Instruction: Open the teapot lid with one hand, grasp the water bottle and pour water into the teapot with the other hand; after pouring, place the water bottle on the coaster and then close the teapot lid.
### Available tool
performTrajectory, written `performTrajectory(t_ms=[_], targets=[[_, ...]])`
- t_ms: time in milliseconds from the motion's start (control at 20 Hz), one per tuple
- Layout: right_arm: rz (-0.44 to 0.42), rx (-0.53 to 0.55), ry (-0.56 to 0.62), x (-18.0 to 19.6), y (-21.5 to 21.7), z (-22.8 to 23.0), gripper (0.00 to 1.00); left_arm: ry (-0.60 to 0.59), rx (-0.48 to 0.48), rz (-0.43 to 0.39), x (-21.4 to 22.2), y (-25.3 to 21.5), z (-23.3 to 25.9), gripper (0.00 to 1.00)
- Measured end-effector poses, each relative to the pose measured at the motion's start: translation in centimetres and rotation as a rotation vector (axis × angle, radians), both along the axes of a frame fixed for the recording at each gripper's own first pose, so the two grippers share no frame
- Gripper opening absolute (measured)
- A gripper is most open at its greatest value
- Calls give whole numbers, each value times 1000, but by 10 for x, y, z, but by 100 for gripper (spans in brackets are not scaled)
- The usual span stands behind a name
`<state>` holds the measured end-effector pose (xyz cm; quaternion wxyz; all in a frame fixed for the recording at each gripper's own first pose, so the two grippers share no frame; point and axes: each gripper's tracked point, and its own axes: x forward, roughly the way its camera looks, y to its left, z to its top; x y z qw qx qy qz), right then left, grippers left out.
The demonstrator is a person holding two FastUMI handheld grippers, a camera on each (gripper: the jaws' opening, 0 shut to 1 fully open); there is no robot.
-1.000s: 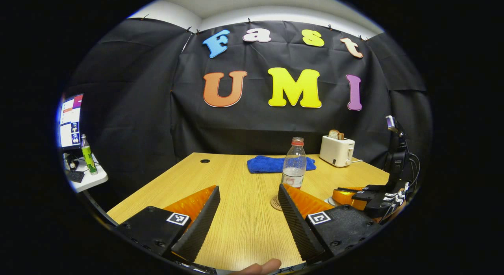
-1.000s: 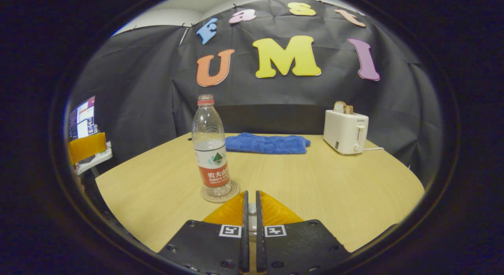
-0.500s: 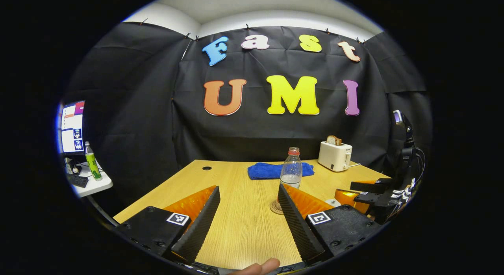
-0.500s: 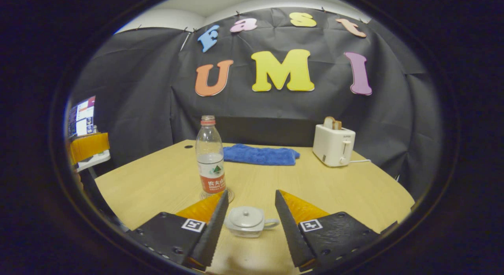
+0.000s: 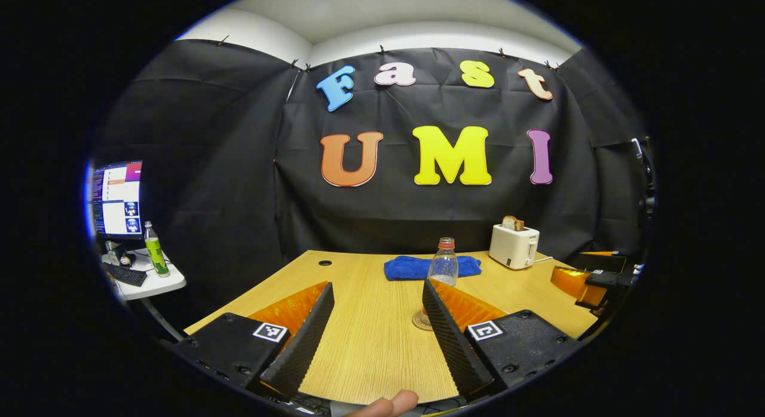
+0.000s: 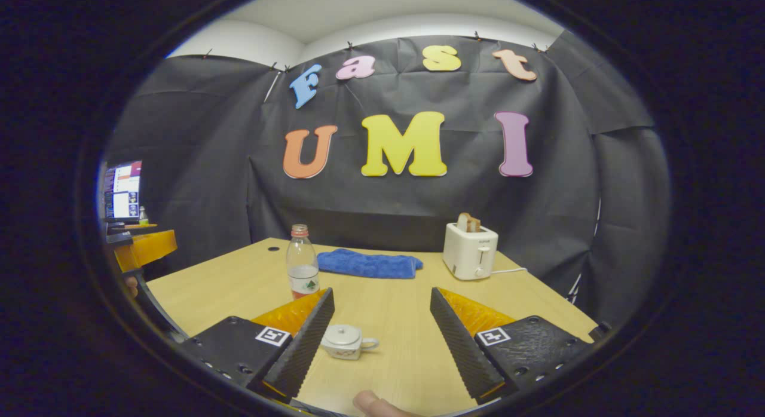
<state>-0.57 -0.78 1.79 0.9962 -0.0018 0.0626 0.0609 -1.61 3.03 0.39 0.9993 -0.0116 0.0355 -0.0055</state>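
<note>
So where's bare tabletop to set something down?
Bare wood lies right of the small white lidded teapot, running back toward the white toaster, and left of the clear plastic water bottle up to the cable hole. It is crowded around bottle, teapot and blue towel.

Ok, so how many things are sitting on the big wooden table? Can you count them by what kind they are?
Water bottle: 1
Coaster, under the bottle: 1
Teapot with its lid on: 1
Blue cloth: 1
Toaster with bread in it: 1
Total: 5 things on the table
</note>
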Motion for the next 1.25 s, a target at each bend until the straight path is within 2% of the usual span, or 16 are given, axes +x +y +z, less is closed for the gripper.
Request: performTrajectory(t_ms=[250,350,500,850,1250], targets=[[-29,-13,-76,-28,-32,23,97,-20,32,-8,-7,-16,7,94],[-26,-17,-93,-34,-40,20,97,-42,19,27,-10,-14,14,93],[-13,-18,-80,-32,-42,12,97,-78,16,35,-10,-19,18,94],[-30,-25,-53,-22,-44,1,97,-22,40,6,-3,-28,0,94],[-27,-40,-48,-22,-40,-4,95,-24,16,-15,-7,-28,4,94]])
